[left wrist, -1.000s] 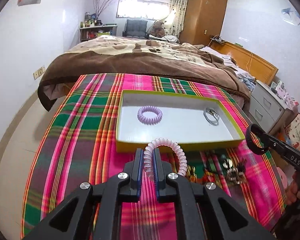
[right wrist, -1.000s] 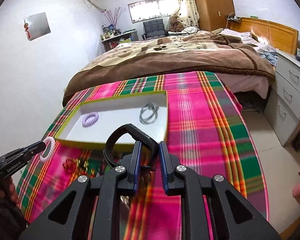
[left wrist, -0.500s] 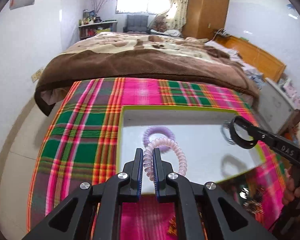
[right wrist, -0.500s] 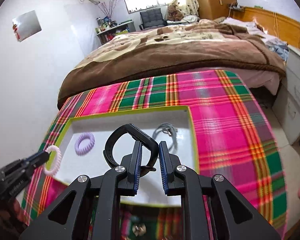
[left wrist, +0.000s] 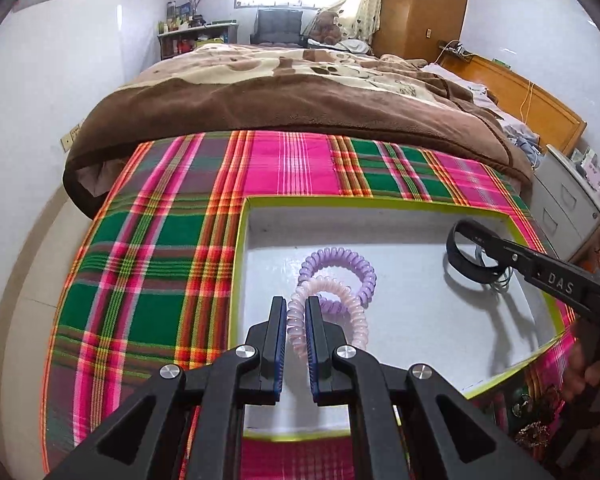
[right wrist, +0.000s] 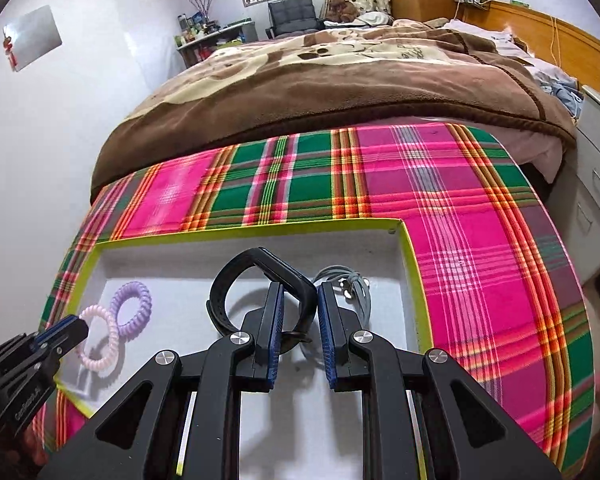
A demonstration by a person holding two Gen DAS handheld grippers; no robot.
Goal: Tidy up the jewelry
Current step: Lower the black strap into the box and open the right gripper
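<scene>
My left gripper (left wrist: 296, 306) is shut on a pink spiral hair tie (left wrist: 350, 308) and holds it low inside the white tray with the yellow-green rim (left wrist: 240, 264), over a purple spiral hair tie (left wrist: 348, 260). My right gripper (right wrist: 298, 294) is shut on a black band (right wrist: 256, 260) inside the tray (right wrist: 414, 280), beside a grey cord bracelet (right wrist: 352, 284). In the right wrist view the left gripper (right wrist: 78, 326) holds the pink tie (right wrist: 100, 340) next to the purple tie (right wrist: 134, 310). In the left wrist view the right gripper (left wrist: 484, 242) holds the band (left wrist: 460, 256).
The tray sits on a pink and green plaid cloth (left wrist: 148, 264). A bed with a brown blanket (left wrist: 284, 96) lies behind. A pile of loose jewelry (left wrist: 536, 420) lies on the cloth near the tray's front right. Grey drawers (left wrist: 568, 204) stand at the right.
Both grippers have moved forward and down into the tray with their items. The pink tie now hangs over the purple tie, and the black band is beside the grey bracelet.
</scene>
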